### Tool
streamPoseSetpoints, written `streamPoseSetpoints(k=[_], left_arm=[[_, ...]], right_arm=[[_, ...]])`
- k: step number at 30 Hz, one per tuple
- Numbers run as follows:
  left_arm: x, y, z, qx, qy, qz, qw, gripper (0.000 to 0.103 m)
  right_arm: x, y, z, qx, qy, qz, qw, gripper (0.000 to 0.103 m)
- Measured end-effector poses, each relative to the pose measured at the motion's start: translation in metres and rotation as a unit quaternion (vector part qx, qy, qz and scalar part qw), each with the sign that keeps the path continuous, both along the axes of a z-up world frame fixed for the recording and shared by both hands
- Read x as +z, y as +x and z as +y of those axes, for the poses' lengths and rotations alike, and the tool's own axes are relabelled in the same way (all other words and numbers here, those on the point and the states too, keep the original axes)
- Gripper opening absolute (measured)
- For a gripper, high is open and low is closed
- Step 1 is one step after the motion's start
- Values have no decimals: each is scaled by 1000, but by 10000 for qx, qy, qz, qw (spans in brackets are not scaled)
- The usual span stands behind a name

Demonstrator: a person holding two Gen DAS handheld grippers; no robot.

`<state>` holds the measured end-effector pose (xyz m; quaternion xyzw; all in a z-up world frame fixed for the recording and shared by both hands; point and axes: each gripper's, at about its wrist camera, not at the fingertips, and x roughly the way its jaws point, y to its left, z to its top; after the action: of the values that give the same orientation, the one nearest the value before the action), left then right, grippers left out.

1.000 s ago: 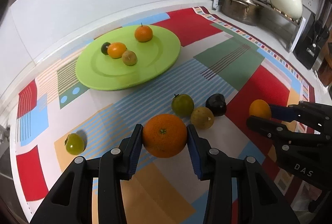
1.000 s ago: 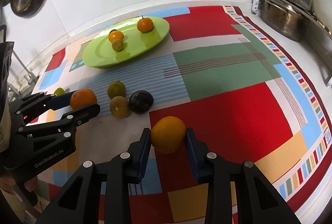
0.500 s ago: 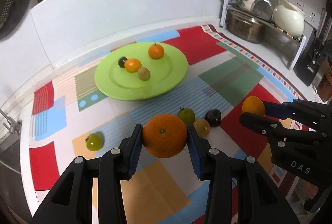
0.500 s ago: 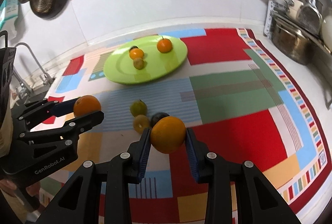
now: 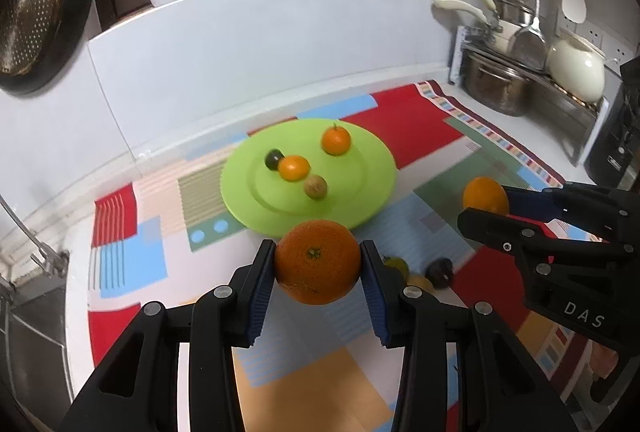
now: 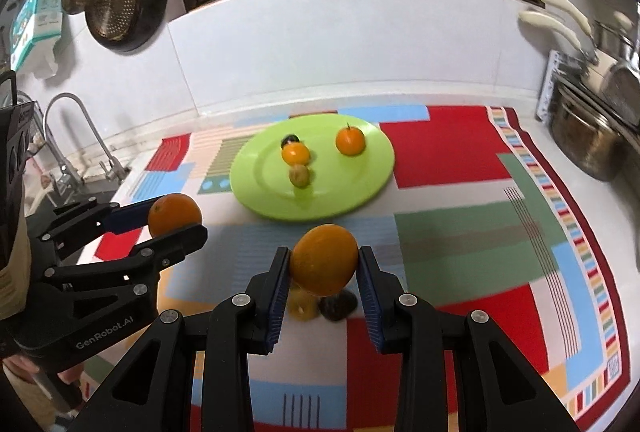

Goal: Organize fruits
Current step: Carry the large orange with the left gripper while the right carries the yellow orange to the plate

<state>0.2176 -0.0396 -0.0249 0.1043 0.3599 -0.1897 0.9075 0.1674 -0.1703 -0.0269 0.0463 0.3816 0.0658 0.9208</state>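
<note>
We find the left gripper pinching an orange squarely between its finger pads, and the right gripper likewise clamping a yellower orange, both held above the mat short of the green plate.

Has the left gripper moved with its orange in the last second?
Yes. The left gripper has risen and advanced toward the green plate: its orange now overlaps the plate's near rim, and the loose fruit on the cloth sits lower in view.
</note>
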Motion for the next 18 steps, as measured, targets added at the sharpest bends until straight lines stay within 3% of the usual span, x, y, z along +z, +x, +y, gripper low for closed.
streamPoseSetpoints(k=[18], left_arm=[[0, 78, 4, 42, -131, 170, 9998, 41]], right_arm=[[14, 85, 9, 378, -236, -139, 9989, 34]])
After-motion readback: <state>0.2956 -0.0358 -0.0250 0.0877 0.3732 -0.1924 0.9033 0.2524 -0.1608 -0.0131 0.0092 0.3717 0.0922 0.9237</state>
